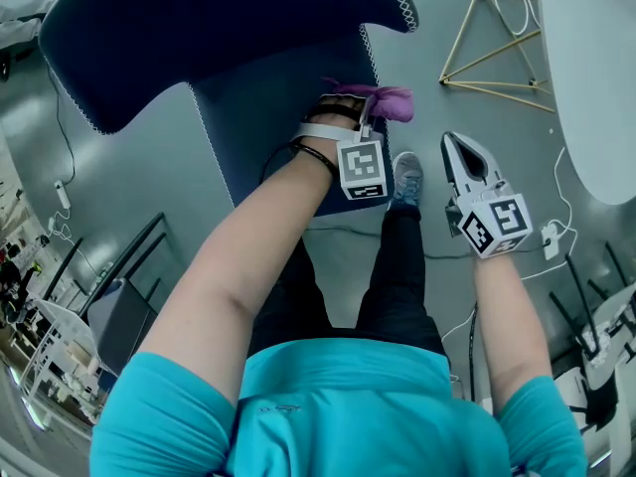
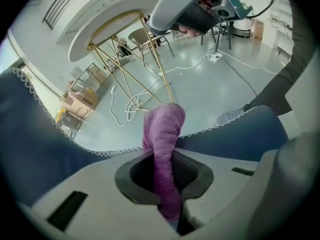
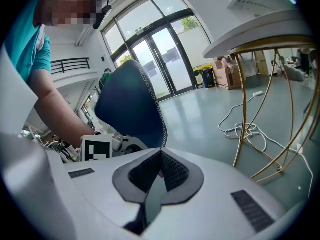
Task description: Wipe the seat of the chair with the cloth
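Observation:
The navy chair has its seat (image 1: 260, 117) below me and its backrest (image 1: 199, 23) at the upper left. My left gripper (image 1: 360, 105) hovers at the seat's right edge, shut on a purple cloth (image 1: 390, 101). In the left gripper view the cloth (image 2: 165, 129) stands pinched between the jaws, over the stitched seat edge (image 2: 240, 136). My right gripper (image 1: 455, 147) hangs off to the right of the chair, above the floor, jaws shut on nothing. The right gripper (image 3: 161, 155) view faces the chair's back (image 3: 132, 104) and the left gripper's marker cube (image 3: 96, 149).
A white round table (image 1: 596, 68) on thin gold legs (image 1: 497, 53) stands at the right. Cables and a power strip (image 1: 549, 238) lie on the grey floor. My shoe (image 1: 405, 179) is just beside the seat. Dark chair frames (image 1: 596, 316) stand at the lower right.

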`<state>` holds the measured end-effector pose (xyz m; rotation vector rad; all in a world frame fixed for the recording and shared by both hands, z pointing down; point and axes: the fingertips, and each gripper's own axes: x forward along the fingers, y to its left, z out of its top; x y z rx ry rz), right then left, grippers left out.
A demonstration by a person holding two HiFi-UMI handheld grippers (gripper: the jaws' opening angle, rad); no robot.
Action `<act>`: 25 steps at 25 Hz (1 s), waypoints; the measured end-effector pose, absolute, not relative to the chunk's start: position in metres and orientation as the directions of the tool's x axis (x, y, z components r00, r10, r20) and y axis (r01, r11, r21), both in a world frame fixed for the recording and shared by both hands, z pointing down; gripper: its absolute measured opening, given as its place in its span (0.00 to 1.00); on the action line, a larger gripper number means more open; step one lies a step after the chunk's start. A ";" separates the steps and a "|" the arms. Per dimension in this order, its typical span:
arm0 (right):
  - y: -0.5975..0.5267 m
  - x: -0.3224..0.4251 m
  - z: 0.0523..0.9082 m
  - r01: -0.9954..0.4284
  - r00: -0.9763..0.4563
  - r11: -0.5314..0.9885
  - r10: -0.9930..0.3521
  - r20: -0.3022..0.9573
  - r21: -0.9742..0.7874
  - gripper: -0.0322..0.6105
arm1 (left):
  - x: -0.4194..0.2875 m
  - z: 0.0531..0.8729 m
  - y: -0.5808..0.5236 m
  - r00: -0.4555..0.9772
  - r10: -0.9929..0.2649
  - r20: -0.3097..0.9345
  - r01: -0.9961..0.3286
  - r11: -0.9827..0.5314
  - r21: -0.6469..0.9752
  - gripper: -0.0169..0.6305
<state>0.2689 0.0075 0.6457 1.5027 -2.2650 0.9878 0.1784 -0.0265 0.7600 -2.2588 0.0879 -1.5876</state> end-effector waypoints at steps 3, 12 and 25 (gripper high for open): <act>0.011 0.268 0.646 -0.886 -0.437 0.239 -0.719 0.541 -0.398 0.04 | 0.178 0.761 -0.015 0.363 -0.254 0.897 0.167 -0.929 -0.331 0.10; 0.022 0.269 0.644 -0.887 -0.433 0.234 -0.720 0.543 -0.397 0.04 | 0.176 0.761 0.023 0.362 -0.215 0.907 0.186 -0.937 -0.297 0.10; 0.032 0.269 0.638 -0.890 -0.428 0.237 -0.726 0.538 -0.389 0.04 | 0.168 0.759 0.073 0.364 -0.160 0.917 0.220 -0.942 -0.252 0.10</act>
